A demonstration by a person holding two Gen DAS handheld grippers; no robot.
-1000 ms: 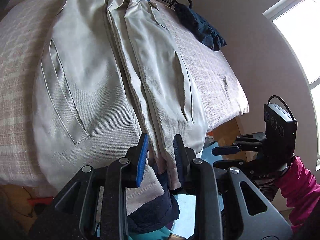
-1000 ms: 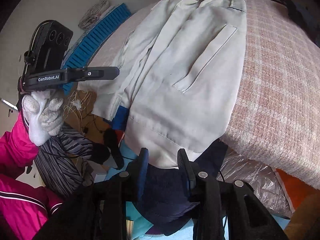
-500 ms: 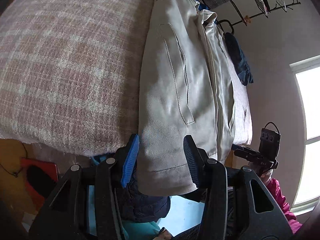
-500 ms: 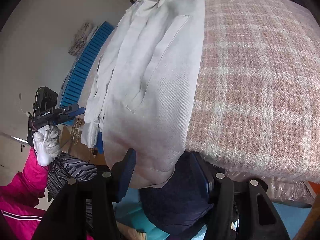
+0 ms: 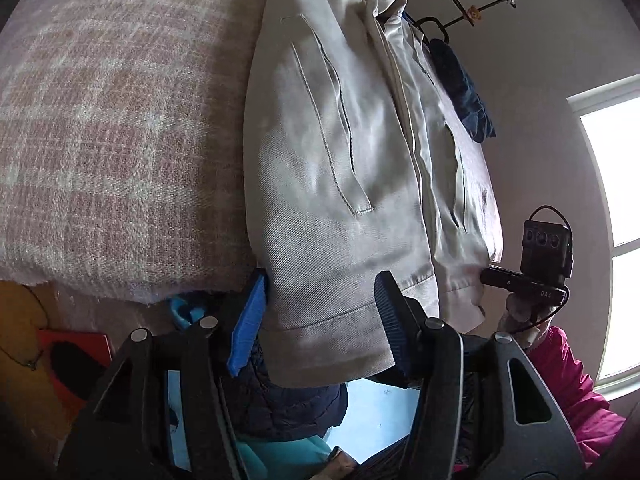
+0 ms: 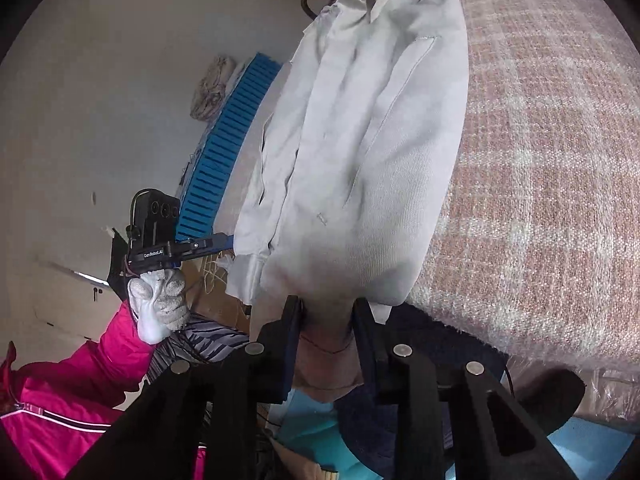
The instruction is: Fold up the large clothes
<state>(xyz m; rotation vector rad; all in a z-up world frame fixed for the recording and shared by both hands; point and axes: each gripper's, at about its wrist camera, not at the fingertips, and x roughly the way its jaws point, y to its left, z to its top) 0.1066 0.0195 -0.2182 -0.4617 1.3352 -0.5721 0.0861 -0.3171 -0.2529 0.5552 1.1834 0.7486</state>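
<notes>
Fingers (image 5: 248,320) of both grippers straddle jacket (image 5: 336,184) hem.

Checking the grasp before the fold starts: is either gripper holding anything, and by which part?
Neither has closed yet. The left gripper and right gripper both straddle the hanging bottom hem of the light grey twill jacket, jaws apart.
</notes>
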